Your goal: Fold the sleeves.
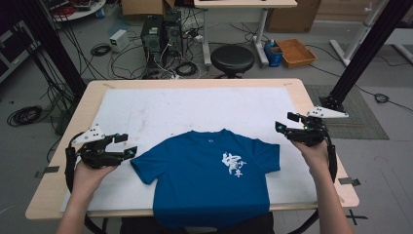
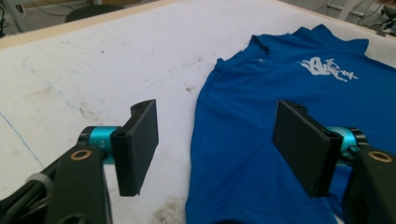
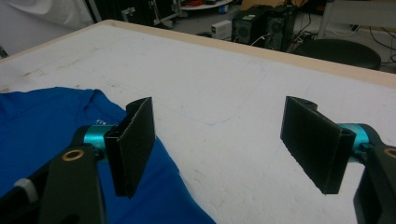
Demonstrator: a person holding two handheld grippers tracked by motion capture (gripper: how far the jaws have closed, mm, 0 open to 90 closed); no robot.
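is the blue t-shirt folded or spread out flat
Spread out flat. The blue t-shirt lies face up on the white table cover, both sleeves out, collar away from the person, hem over the near edge.

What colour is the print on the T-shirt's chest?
White, on the blue T-shirt; print clearest in the high view.

Your high view is evenly lit from overhead, soft overall and low in resolution. The white mat on the desk point(image 1: 195, 105) reads bright without glare; shadows under your hands are faint. In your left claw view the far desk edge washes out pale. In both claw views the near black pads point(image 3: 135, 144) are slightly soft, the floor clutter behind blurred.
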